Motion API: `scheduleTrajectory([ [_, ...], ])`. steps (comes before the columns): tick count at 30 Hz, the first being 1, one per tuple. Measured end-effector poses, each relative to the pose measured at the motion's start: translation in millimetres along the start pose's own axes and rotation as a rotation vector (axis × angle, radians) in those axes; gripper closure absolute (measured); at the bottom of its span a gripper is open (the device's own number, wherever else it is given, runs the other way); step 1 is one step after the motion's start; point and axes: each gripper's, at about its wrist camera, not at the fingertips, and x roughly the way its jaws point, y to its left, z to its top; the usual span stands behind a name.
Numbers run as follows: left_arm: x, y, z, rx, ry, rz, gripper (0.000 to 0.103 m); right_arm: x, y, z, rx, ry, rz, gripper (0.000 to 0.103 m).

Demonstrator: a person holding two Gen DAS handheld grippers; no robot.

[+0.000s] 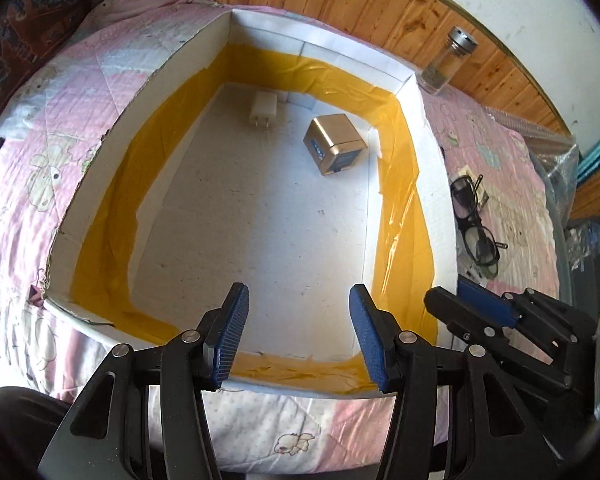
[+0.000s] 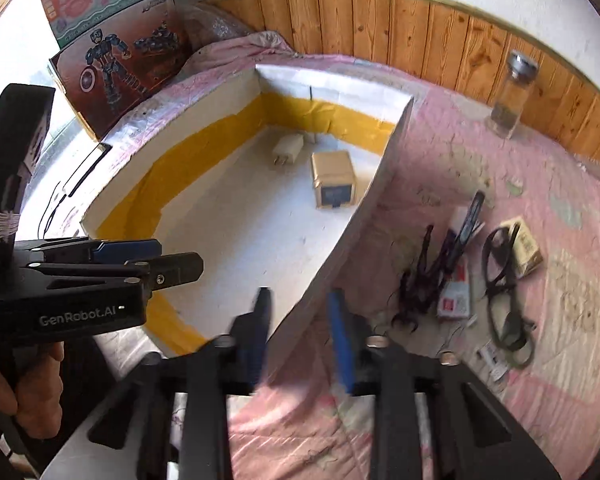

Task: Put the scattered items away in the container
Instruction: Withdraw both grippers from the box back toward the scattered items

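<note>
A white cardboard box point(image 1: 436, 184) lined with yellow tape lies on a pink quilt. A white charger point(image 1: 263, 110) and a gold cube point(image 1: 334, 146) rest inside at the far end. My left gripper point(image 1: 298, 290) hangs open above the box's near end, nothing between its blue pads. My right gripper point(image 2: 299, 294), blurred, hovers over the box's right wall with a narrower gap and nothing pressed between its fingers. Right of the box lie black glasses point(image 2: 504, 292), a dark hair claw point(image 2: 420, 280), a red-and-white packet point(image 2: 456, 292) and a small yellow carton point(image 2: 526, 248).
A glass jar with a metal lid point(image 2: 512, 96) stands on the quilt by the wood-panelled wall. Toy boxes point(image 2: 116, 60) lean at the back left. A person's hand point(image 2: 20, 392) holds the left gripper point(image 2: 180, 258). Clear plastic wrap point(image 1: 556, 160) lies at the far right.
</note>
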Motion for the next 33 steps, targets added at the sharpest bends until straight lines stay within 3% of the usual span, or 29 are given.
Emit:
scheduleTrajectory([
  [4,-14.7,-12.3,-14.9,-0.005,0.007,-0.038,0.048,-10.7,7.8,-16.1,-0.003,-0.022,0.025,0.085],
  [9,-35.9,-31.3,-24.5,0.042,-0.064,0.01,0.048,-19.1,14.7,-32.9,-0.018,-0.022,0.053,0.082],
  [15,-66.0,-42.6,-25.2,0.065,-0.18,0.076,0.048,-54.9,-2.1,-41.0,0.021,-0.135,0.094,0.07],
  [22,-74.6,-47.0,-29.7,0.037,-0.202,0.075,0.048,-80.2,-13.3,-49.1,0.007,-0.213,0.089,0.055],
  [26,-73.2,-47.8,-35.6,0.025,-0.197,0.086,0.048,-73.8,-21.3,-52.2,0.038,-0.201,0.114,0.055],
  [31,-79.1,-49.2,-38.3,0.016,-0.211,0.103,0.048,-38.5,-8.5,-53.0,0.123,-0.103,0.281,0.055],
  [33,-81.8,-52.2,-39.2,0.022,-0.215,0.105,0.048,-21.4,2.0,-54.1,0.111,-0.064,0.258,0.06],
])
